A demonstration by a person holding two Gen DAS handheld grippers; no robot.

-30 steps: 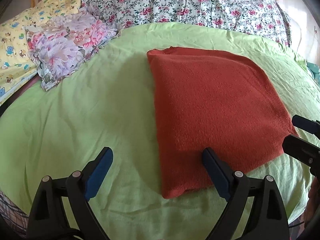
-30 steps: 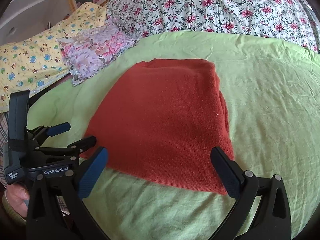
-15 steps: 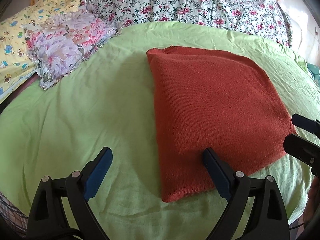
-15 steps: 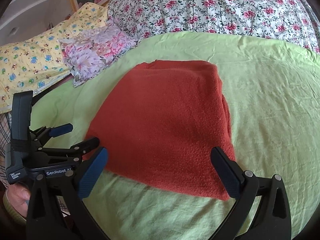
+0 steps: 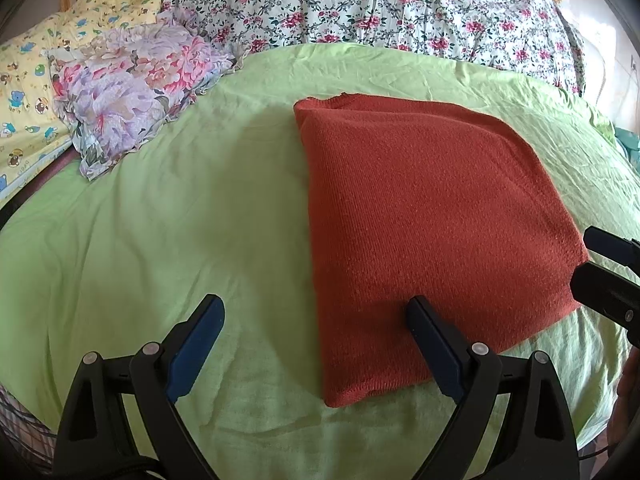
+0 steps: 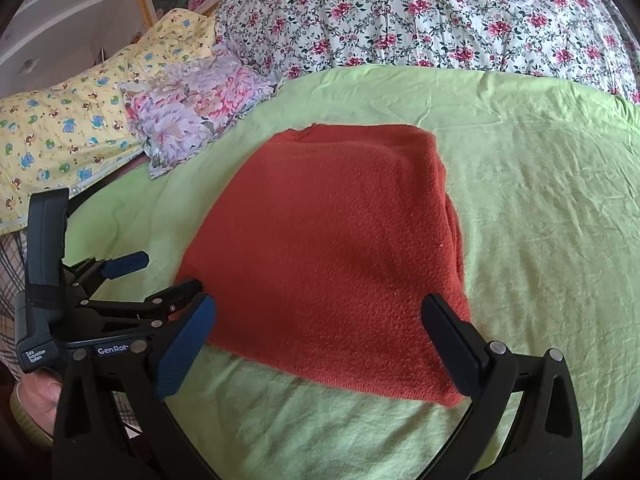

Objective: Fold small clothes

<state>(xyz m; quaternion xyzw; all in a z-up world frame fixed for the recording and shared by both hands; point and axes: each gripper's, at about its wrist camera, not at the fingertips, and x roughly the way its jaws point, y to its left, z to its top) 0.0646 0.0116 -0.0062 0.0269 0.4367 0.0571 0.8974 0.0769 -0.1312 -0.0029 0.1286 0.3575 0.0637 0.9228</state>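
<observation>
A rust-red knitted garment (image 5: 432, 224) lies folded into a flat rectangle on the green sheet (image 5: 180, 216); it also fills the middle of the right wrist view (image 6: 332, 248). My left gripper (image 5: 316, 320) hovers open above its near left corner, holding nothing. My right gripper (image 6: 320, 320) hangs open over the near edge of the garment, also holding nothing. The left gripper (image 6: 156, 276) shows at the garment's left corner in the right wrist view. The right gripper's fingers (image 5: 608, 264) show at the garment's right corner in the left wrist view.
A pink-and-lilac floral pillow (image 5: 128, 92) and a yellow cartoon-print pillow (image 5: 24, 112) lie at the far left. A white floral quilt (image 5: 380, 12) is bunched along the back. Part of a hand (image 6: 36, 396) shows at lower left.
Both grippers have drifted slightly, so the folded garment sits a little differently in each view. The garment itself has not moved and both grippers stay open.
</observation>
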